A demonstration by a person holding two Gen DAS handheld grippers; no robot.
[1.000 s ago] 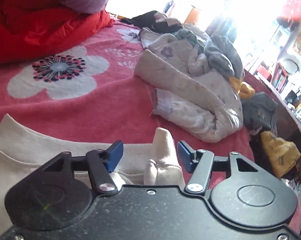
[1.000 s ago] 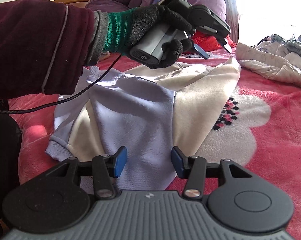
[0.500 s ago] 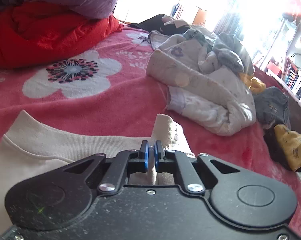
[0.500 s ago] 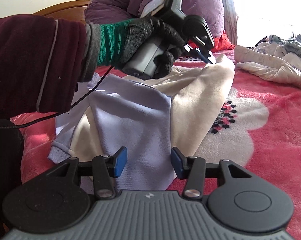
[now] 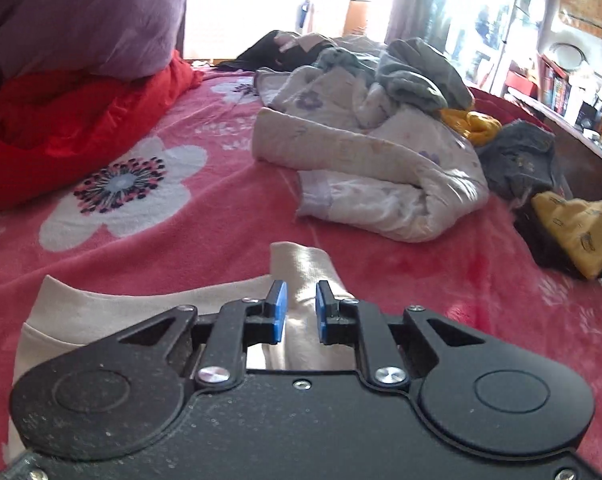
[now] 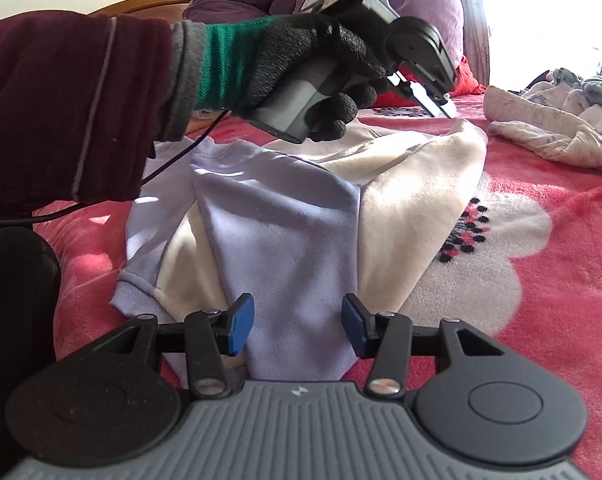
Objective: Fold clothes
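A cream and lavender sweatshirt (image 6: 413,196) lies spread on the pink flowered blanket (image 6: 561,216). My left gripper (image 5: 301,312), held by a gloved hand (image 6: 301,68), pinches a raised cream fold (image 5: 301,264) at the garment's far corner. Its jaws are opening slightly with the cloth still between the blue pads. In the right wrist view the left gripper (image 6: 445,108) sits at the peak of the tented cloth. My right gripper (image 6: 297,328) stands open just above the lavender part (image 6: 285,240), its pads apart from the cloth.
A heap of unfolded clothes (image 5: 381,160) lies on the blanket's far right, with grey (image 5: 517,160) and yellow (image 5: 577,232) pieces beyond. A red quilt (image 5: 61,128) and a purple one (image 5: 81,16) are piled at the far left. A shelf (image 5: 561,92) runs along the right.
The left gripper's jaws closed onto the cream fold, then parted a little. The left hand shifted and rolled, drawing the corner up. The right gripper has stayed put.
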